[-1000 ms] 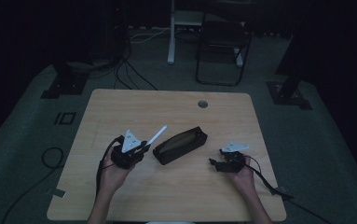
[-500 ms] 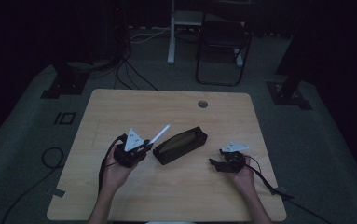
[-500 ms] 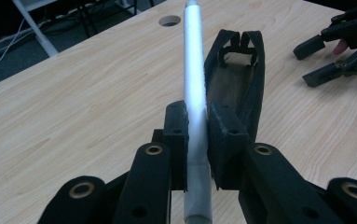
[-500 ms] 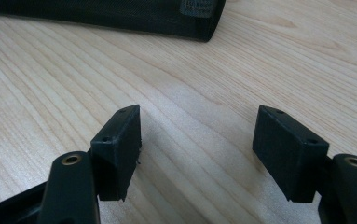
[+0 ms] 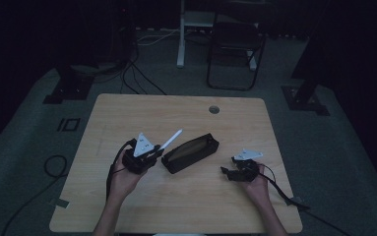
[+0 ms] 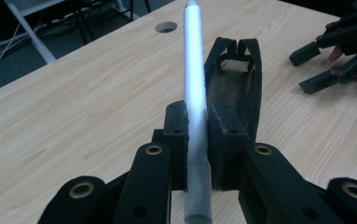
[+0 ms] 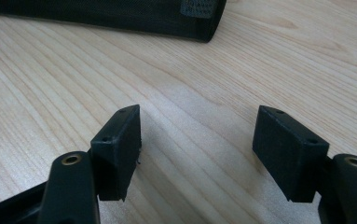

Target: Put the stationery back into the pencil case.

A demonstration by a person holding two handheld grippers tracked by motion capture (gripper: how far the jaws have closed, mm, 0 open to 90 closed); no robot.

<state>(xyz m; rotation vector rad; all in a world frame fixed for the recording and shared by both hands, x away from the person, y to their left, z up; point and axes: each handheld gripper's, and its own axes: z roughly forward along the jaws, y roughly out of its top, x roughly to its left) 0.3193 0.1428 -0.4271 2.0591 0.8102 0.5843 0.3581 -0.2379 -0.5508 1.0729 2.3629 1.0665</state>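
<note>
White pen [image 6: 194, 88] is clamped in left gripper [image 6: 197, 135], beside open black case [image 5: 190, 153]; right gripper [image 7: 197, 144] is held spread, empty.

Room dim; far side falls to black. Light wooden table [image 5: 127, 113] with rounded corners and a round cable hole [image 5: 214, 109] near its far edge. Grey carpet floor [image 5: 23, 162] all round. Black folding chair [image 5: 234, 49] beyond the table, a white desk leg [image 5: 180, 34] just left of it. Black stand bases [image 5: 65, 88] at far left and far right [image 5: 305, 98]. Loose cables [image 5: 137, 78] on the floor.
</note>
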